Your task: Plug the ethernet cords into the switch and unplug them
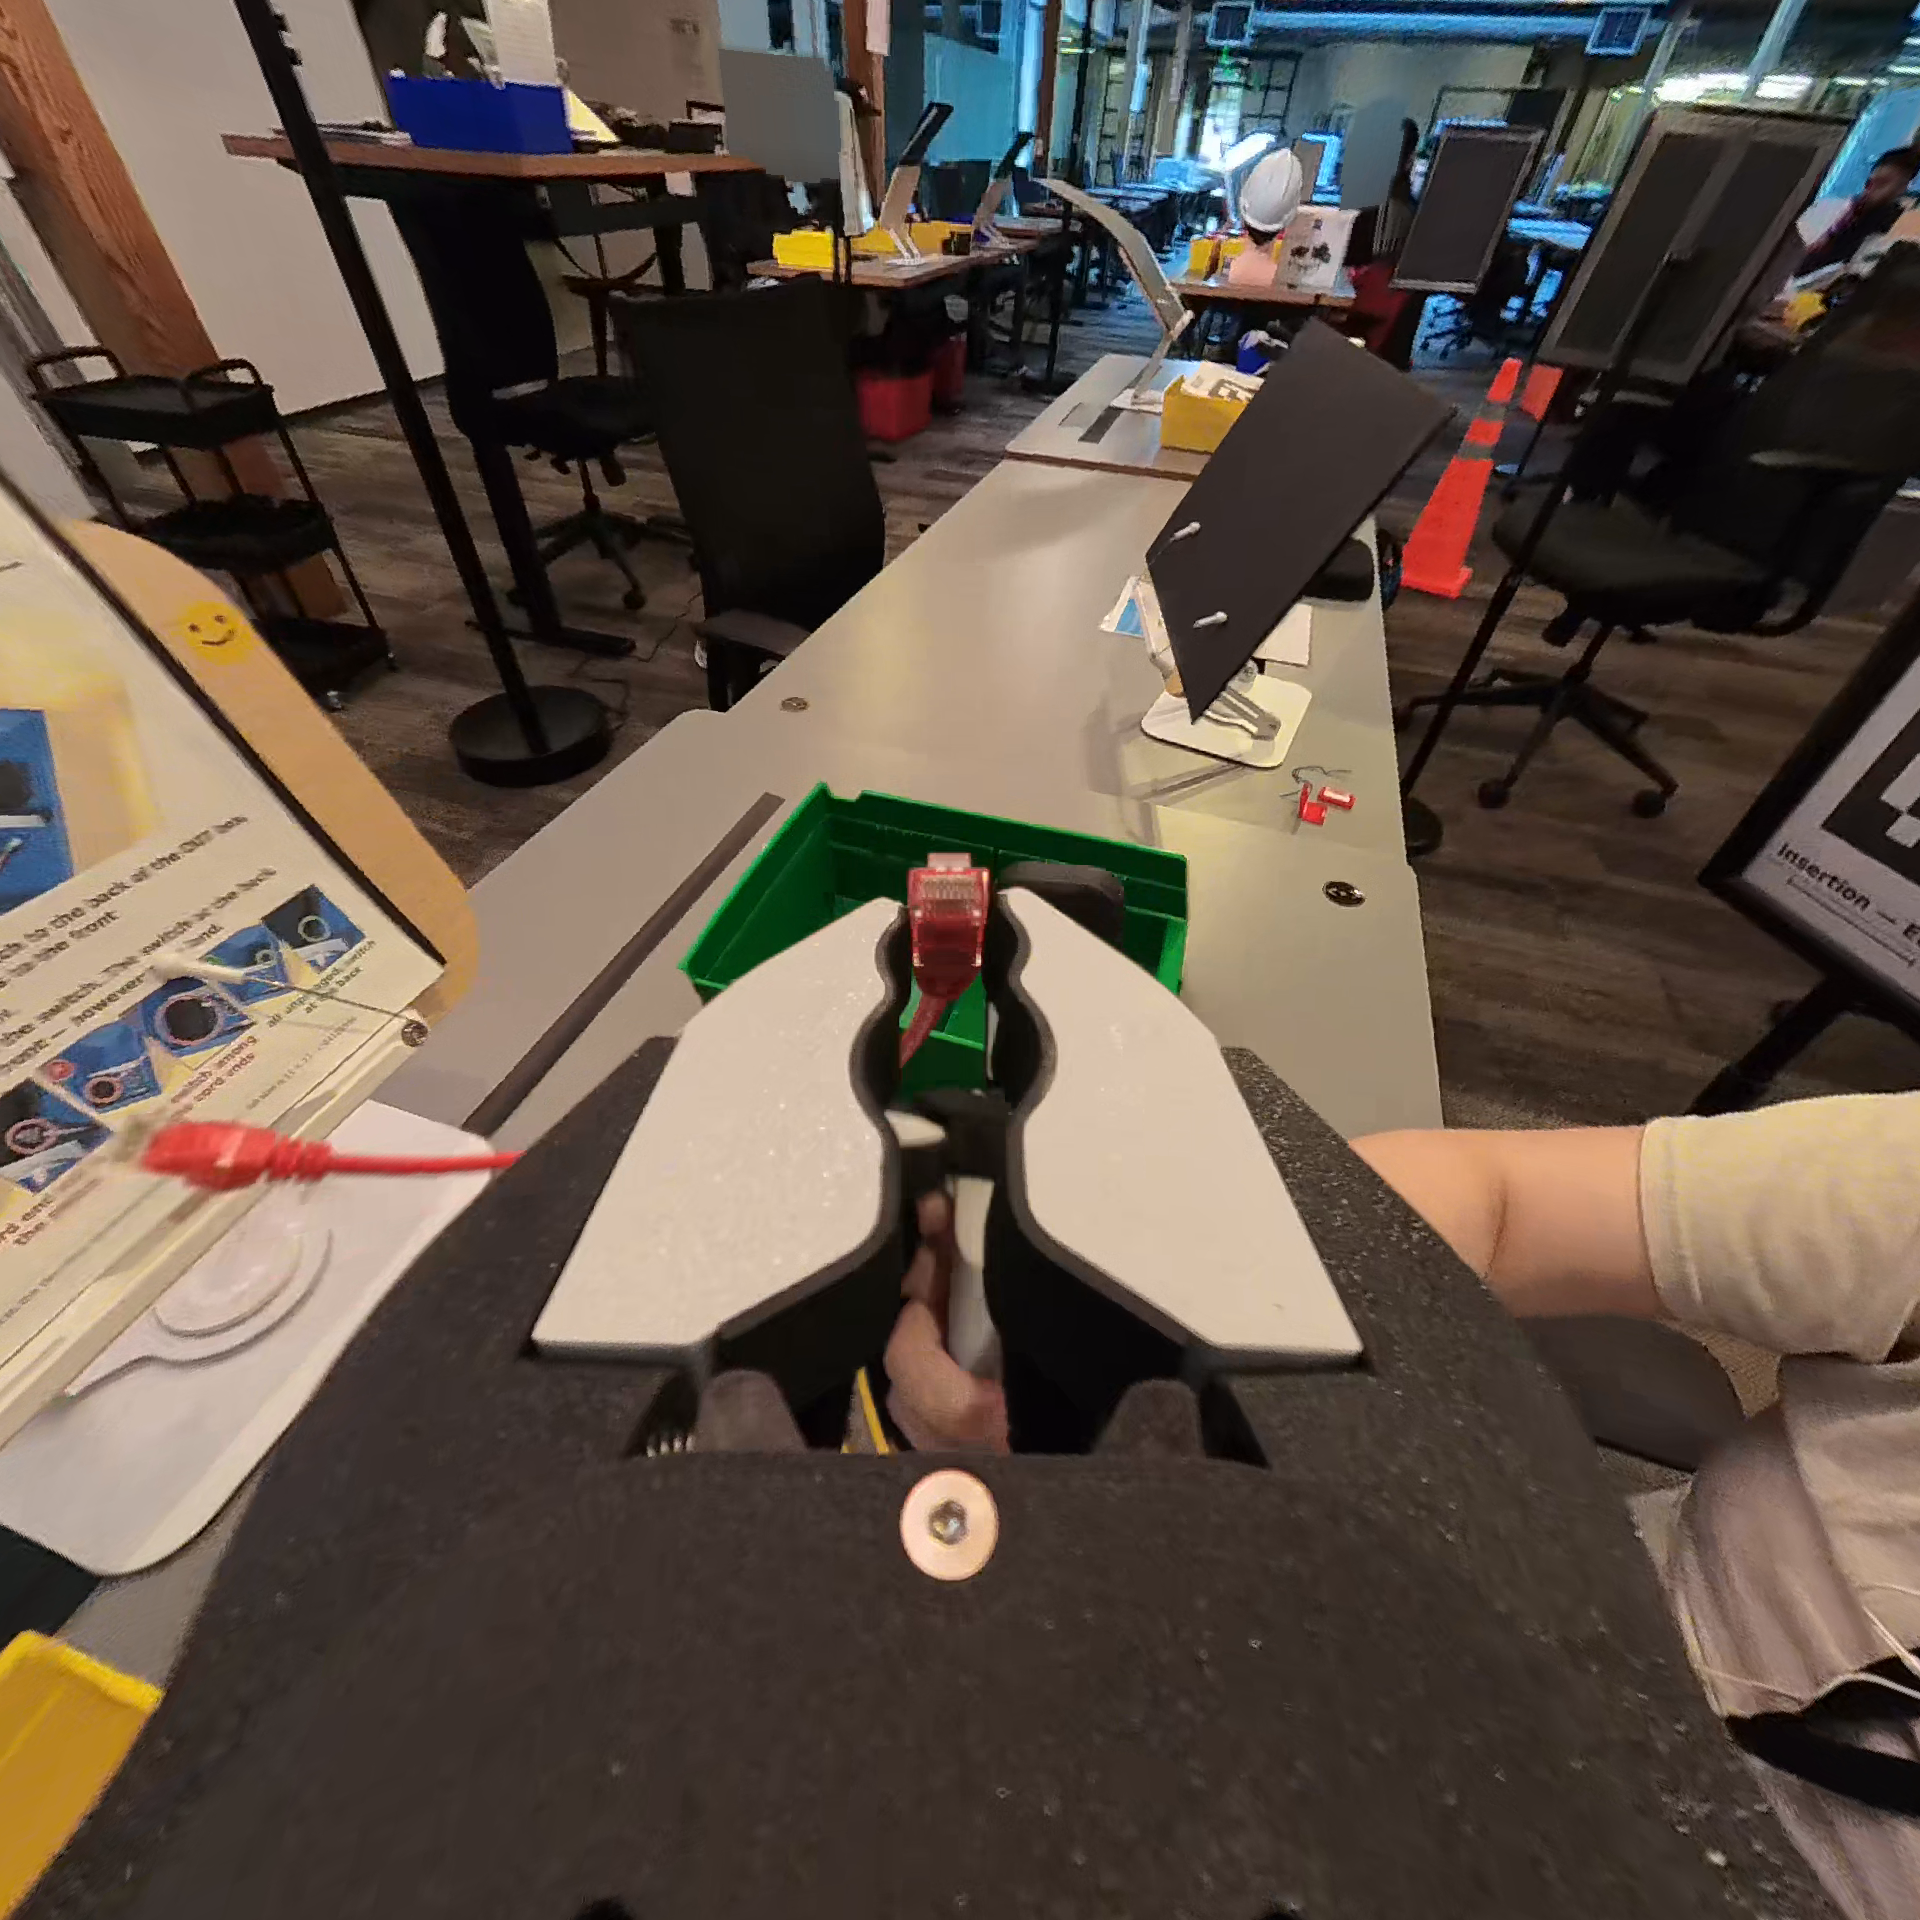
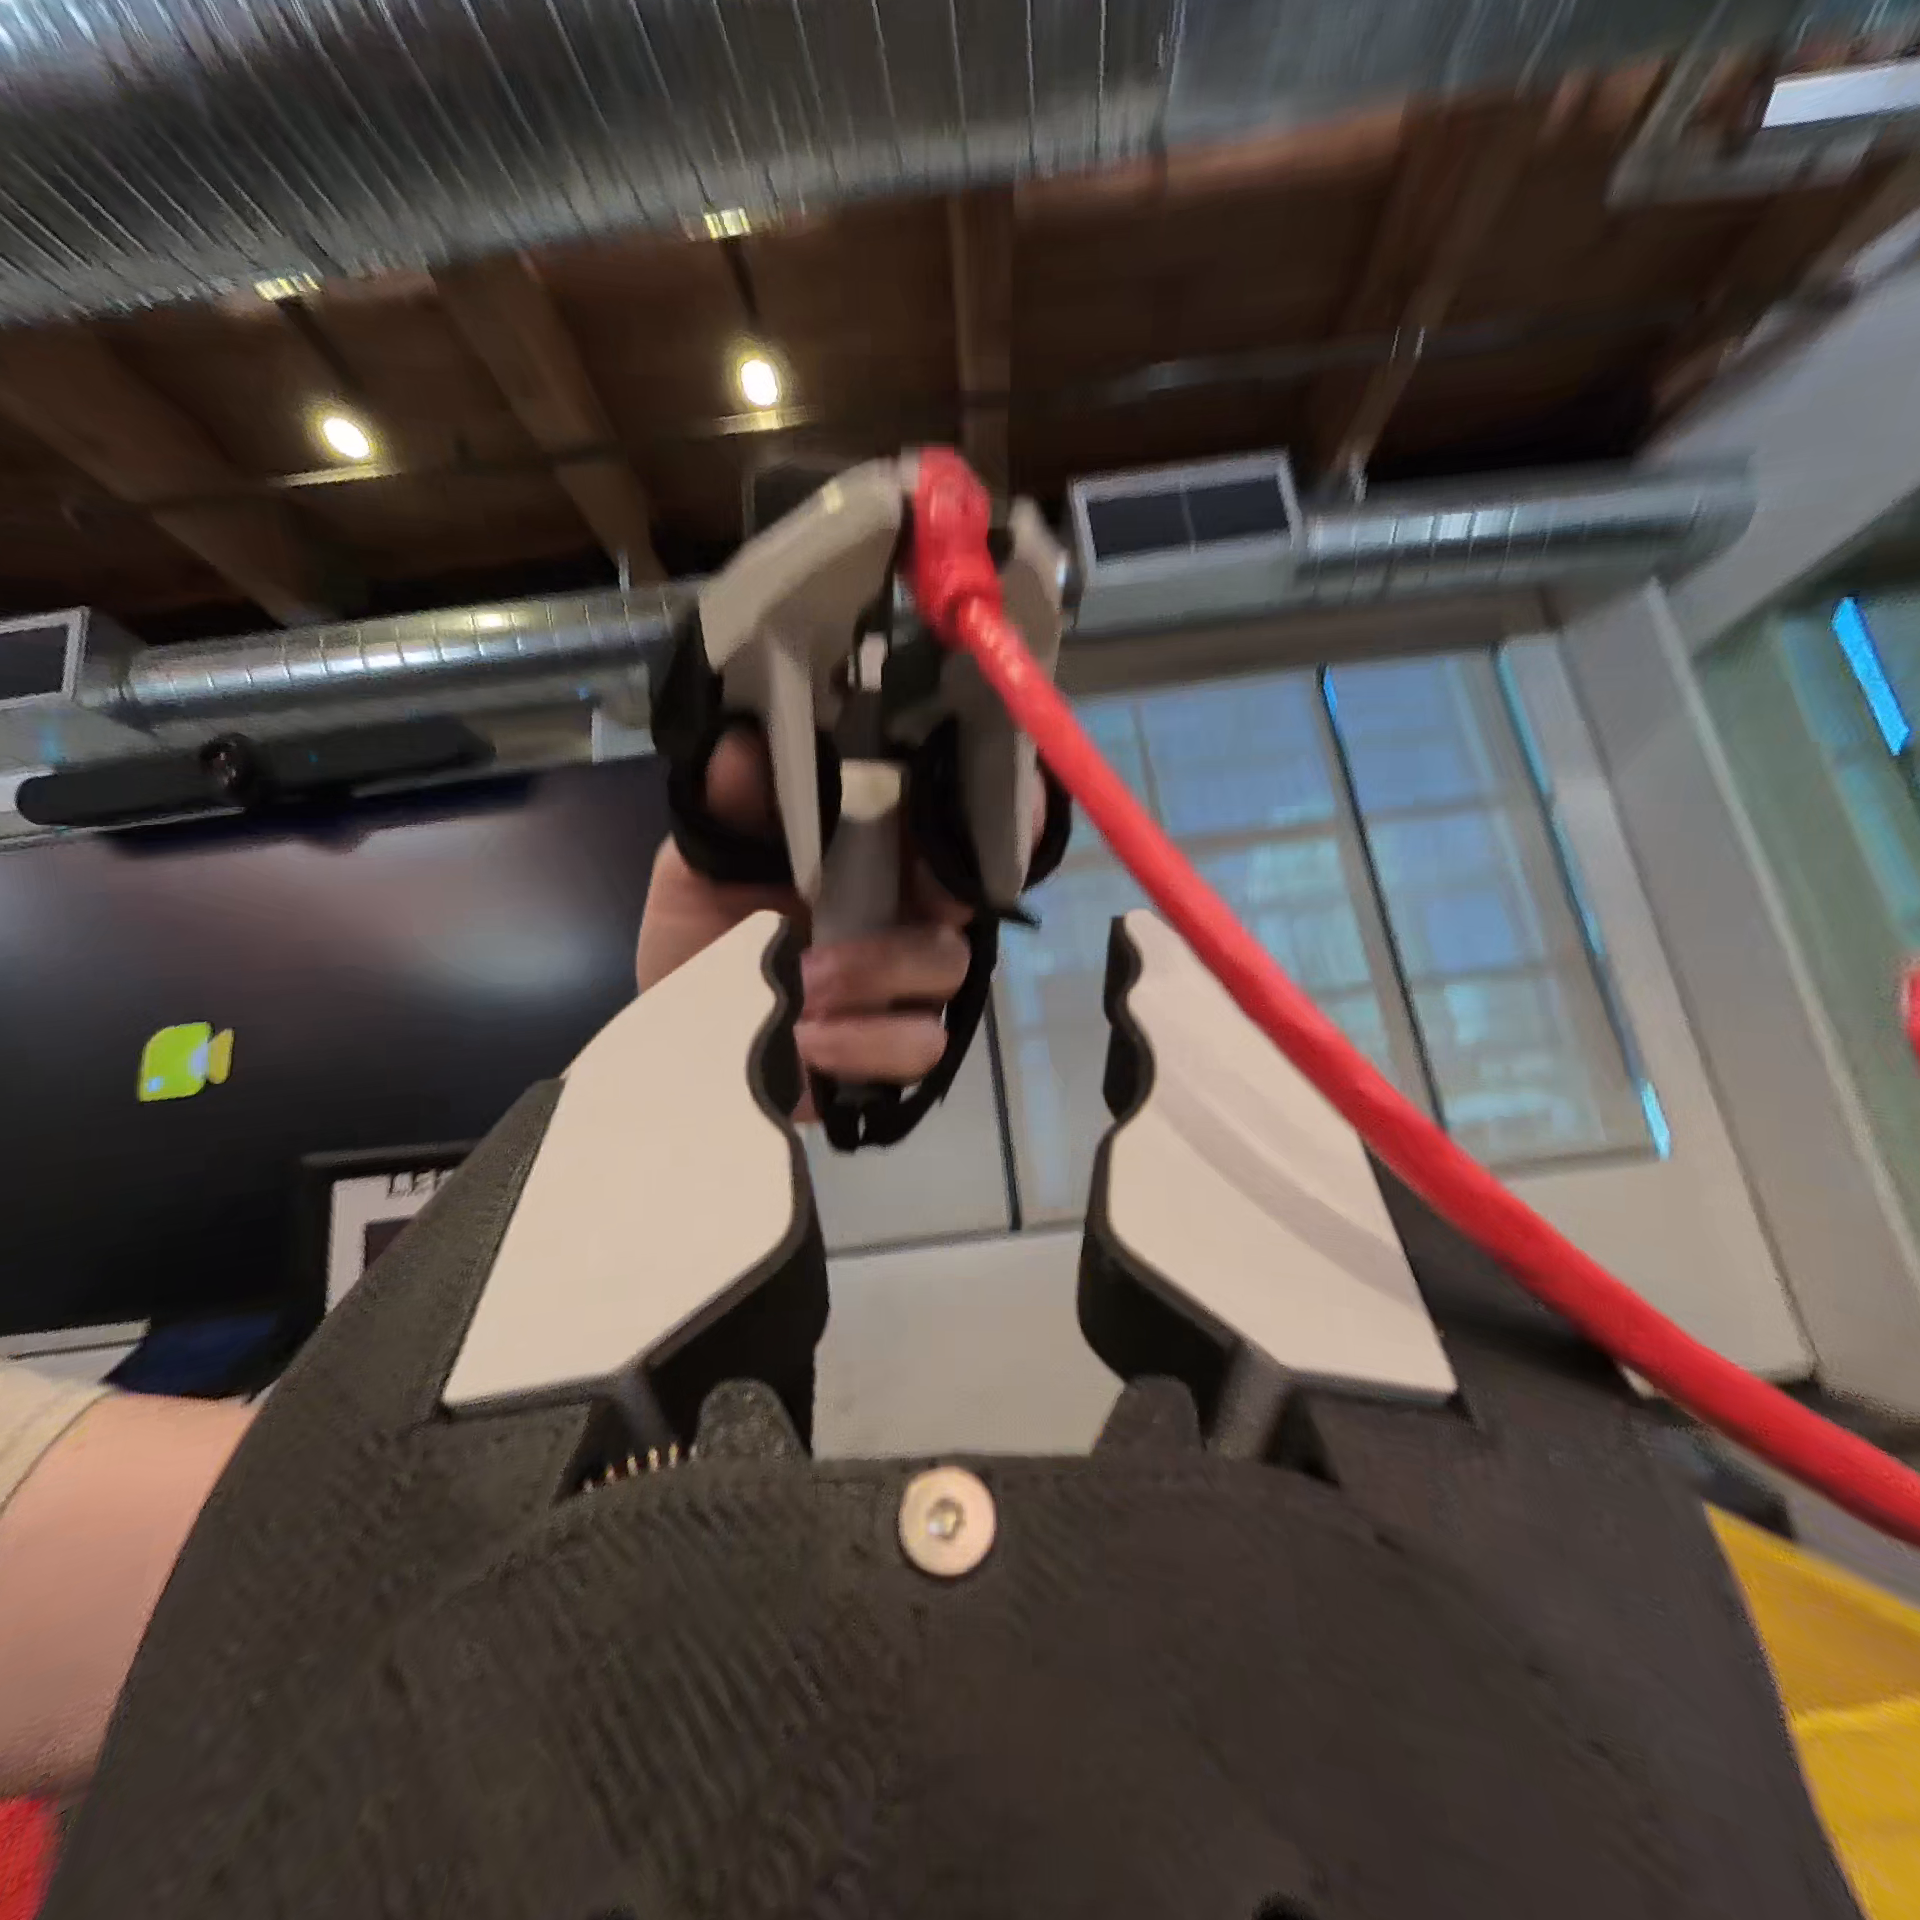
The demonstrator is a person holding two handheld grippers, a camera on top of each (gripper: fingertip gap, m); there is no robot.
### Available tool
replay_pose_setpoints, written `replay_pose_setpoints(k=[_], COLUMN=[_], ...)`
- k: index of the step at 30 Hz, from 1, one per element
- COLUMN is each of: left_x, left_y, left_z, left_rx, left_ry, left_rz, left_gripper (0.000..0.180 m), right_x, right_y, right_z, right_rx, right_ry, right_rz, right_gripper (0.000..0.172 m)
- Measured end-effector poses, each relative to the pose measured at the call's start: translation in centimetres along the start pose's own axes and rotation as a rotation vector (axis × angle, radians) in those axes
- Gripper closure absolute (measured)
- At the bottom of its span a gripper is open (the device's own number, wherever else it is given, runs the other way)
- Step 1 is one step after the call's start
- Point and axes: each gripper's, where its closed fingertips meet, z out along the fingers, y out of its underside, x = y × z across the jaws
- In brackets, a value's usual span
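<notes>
The left claw is clamped on a red plug, both pads pressing its sides, with the clear tip poking out just past the fingertips. From the plug a red cord drops back between the fingers; in the right wrist view it runs from the left claw down past the right claw's right finger without touching the pads. Just beyond and below the left claw sits a green bin on the grey counter, with a dark object in it right of the fingertips; whether that is the switch cannot be told. Off to the left of the left claw, near an instruction board, a second red plug hangs blurred in the air. The right claw stands wide apart with nothing between its pads, pointing up toward the ceiling and at the left claw ahead of it.
</notes>
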Motion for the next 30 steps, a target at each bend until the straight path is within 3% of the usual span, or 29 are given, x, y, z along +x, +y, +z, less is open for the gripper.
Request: replay_pose_setpoints(k=[3, 5, 9, 14, 18, 21, 24, 28, 30], left_x=[1.2, 1.9, 3.1, 3.1, 2.7, 2.5, 3.0, 2.7, 2.5], left_y=[0.4, 0.9, 1.3, 2.0, 2.5, 3.1, 4.2, 6.1, 5.9], left_z=[-0.1, -0.2, -0.7, -1.0, -1.5, -2.3, -2.4, -1.2, -1.5], left_rx=[0.009, 0.019, 0.050, 0.033, 0.052, 0.148, 0.227, 0.288, 0.387], left_ry=[0.053, 0.102, 0.188, 0.156, 0.106, 0.104, 0.205, 0.297, 0.379], left_rz=[-0.010, -0.028, -0.045, 0.050, 0.036, -0.077, -0.236, -0.441, -0.540], left_gripper=[0.169, 0.169, 0.169, 0.168, 0.155, 0.127, 0.126, 0.126, 0.126], right_x=[-1.0, -2.3, -3.6, -3.3, -4.2, -5.0, -5.4, -5.2, -5.4], right_y=[-3.8, -5.7, -6.9, -6.2, -7.0, -7.1, -6.8, -6.3, -6.1], right_z=[-1.2, -1.5, -1.5, -1.2, -1.4, -1.4, -1.4, -1.2, -1.2], right_rx=[0.124, 0.167, 0.127, -0.044, -0.053, -0.105, -0.151, -0.206, -0.217], right_ry=[-0.051, -0.127, -0.201, -0.197, -0.162, -0.149, -0.142, -0.143, -0.164], right_rz=[-0.073, -0.087, -0.103, -0.166, -0.421, -0.591, -0.727, -0.669, -0.645], right_gripper=[0.123, 0.141, 0.156, 0.168, 0.170, 0.171, 0.171, 0.171, 0.171])
